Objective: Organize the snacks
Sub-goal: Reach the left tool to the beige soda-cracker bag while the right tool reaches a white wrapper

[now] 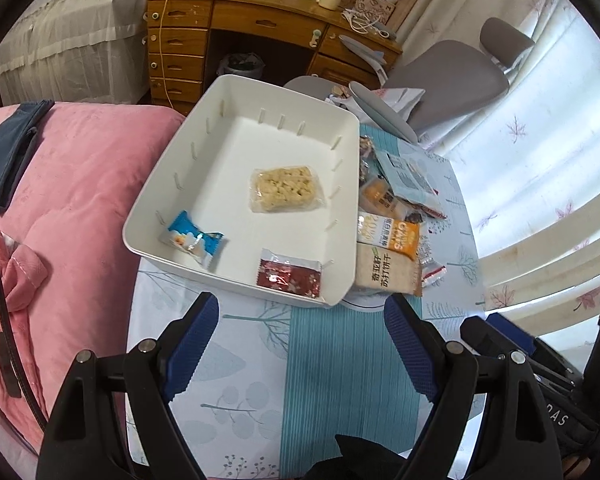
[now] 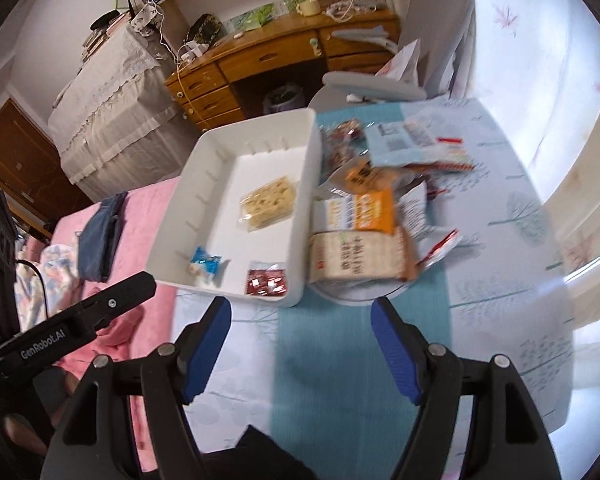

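A white tray point(image 1: 152, 196) point(image 2: 300, 280) sits on the patterned tablecloth. Inside it lie a pale rice-crisp bar point(image 1: 285, 189) point(image 2: 269, 203), a blue packet point(image 1: 192, 240) point(image 2: 205, 265) and a red packet point(image 1: 289, 274) point(image 2: 266, 283). To the tray's right is a heap of snacks: a beige cracker pack point(image 1: 386, 274) point(image 2: 356, 258), an orange pack point(image 1: 392, 236) point(image 2: 360, 210) and several smaller packets. My left gripper point(image 1: 302, 312) hovers over the cloth in front of the tray, open and holding nothing. My right gripper point(image 2: 300, 314) is also open and holding nothing, above the cloth near the tray's front corner.
A pink quilt point(image 1: 80, 184) with dark folded cloth point(image 1: 8, 152) lies left of the table. A grey chair point(image 1: 452, 80), a wooden desk point(image 1: 260, 24) and curtains point(image 1: 540, 160) stand beyond. The right gripper's body point(image 1: 548, 364) shows at the left view's lower right.
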A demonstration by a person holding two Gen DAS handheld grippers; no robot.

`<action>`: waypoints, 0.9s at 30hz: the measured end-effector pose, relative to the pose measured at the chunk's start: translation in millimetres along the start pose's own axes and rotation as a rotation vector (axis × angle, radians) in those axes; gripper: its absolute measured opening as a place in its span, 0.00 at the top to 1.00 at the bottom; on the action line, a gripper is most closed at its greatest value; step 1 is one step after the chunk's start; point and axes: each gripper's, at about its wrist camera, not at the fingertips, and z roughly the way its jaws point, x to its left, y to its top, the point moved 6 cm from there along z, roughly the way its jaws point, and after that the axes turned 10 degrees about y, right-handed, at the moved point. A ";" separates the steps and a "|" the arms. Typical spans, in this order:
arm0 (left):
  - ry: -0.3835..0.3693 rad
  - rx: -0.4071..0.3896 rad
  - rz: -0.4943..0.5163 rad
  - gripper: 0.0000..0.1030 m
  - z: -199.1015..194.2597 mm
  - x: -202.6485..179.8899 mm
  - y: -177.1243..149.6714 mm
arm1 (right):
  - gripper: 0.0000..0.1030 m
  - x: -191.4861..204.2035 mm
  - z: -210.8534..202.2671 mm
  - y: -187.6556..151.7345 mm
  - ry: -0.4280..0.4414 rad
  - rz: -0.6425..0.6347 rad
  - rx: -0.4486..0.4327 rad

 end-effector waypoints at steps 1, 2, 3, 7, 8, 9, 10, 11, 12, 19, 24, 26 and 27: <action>0.002 -0.002 0.004 0.19 -0.2 -3.6 -0.7 | 0.29 -2.9 -1.6 0.4 -0.008 -0.013 -0.007; 0.003 -0.002 0.009 0.18 -0.1 -8.7 -1.3 | 0.29 -5.7 -2.9 0.6 -0.014 -0.026 -0.012; 0.007 0.000 0.014 0.19 0.5 -14.2 -1.8 | 0.29 -10.6 -4.4 1.0 -0.024 -0.049 -0.018; 0.018 0.022 0.011 0.18 6.6 -35.7 -7.6 | 0.29 -27.4 -5.9 2.6 -0.034 -0.104 -0.014; 0.014 0.032 0.005 0.19 9.3 -41.2 -9.5 | 0.29 -32.8 -5.8 3.5 -0.032 -0.108 -0.008; 0.012 0.048 -0.006 0.18 13.2 -46.9 -12.3 | 0.29 -36.1 -6.1 4.1 -0.030 -0.110 -0.005; 0.014 0.065 -0.022 0.18 17.5 -52.0 -16.0 | 0.29 -42.9 -6.8 5.4 -0.023 -0.112 -0.003; 0.016 0.080 -0.035 0.18 20.9 -56.6 -19.6 | 0.29 -49.7 -7.3 7.0 -0.019 -0.117 -0.002; 0.017 0.092 -0.045 0.18 24.1 -59.7 -22.5 | 0.29 -52.8 -7.6 7.6 -0.018 -0.121 0.000; 0.018 0.141 -0.177 0.18 43.7 -87.7 -39.6 | 0.29 -85.5 -7.3 16.9 -0.026 -0.272 -0.016; 0.023 0.186 -0.310 0.18 66.5 -107.1 -46.8 | 0.29 -104.9 4.1 23.1 -0.001 -0.364 -0.005; 0.046 0.194 -0.352 0.18 75.8 -113.5 -47.6 | 0.29 -111.2 9.3 25.4 0.012 -0.388 -0.003; 0.061 0.201 -0.371 0.18 80.3 -115.5 -47.8 | 0.29 -114.7 12.3 26.4 0.015 -0.405 -0.003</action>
